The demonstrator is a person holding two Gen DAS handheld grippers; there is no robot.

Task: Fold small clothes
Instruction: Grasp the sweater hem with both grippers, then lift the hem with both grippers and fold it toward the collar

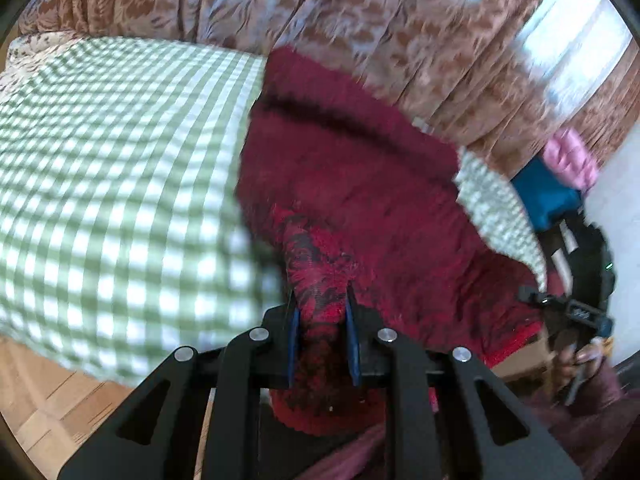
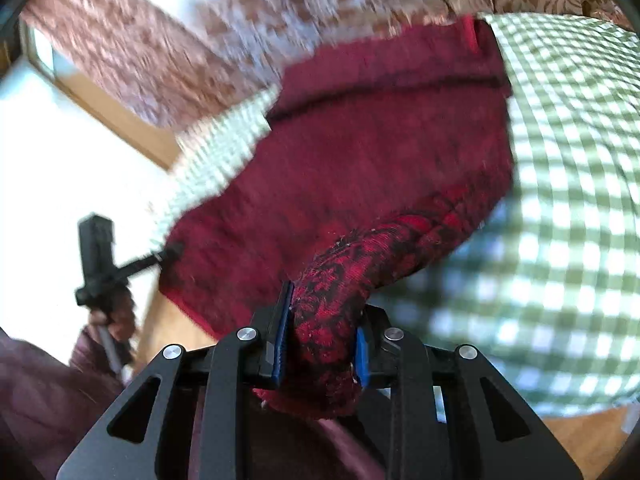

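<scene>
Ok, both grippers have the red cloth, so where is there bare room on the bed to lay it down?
Both the left gripper and right gripper are shut on the red cloth. The widest bare patch is the green checked sheet, between the cloth's edge and the floral curtain. The other side is crowded: blue and pink items border the narrow sheet strip there.

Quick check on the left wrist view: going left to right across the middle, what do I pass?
Green checked cloth → red garment → white knitted piece → blue item → right tongs, near the edge.
</scene>
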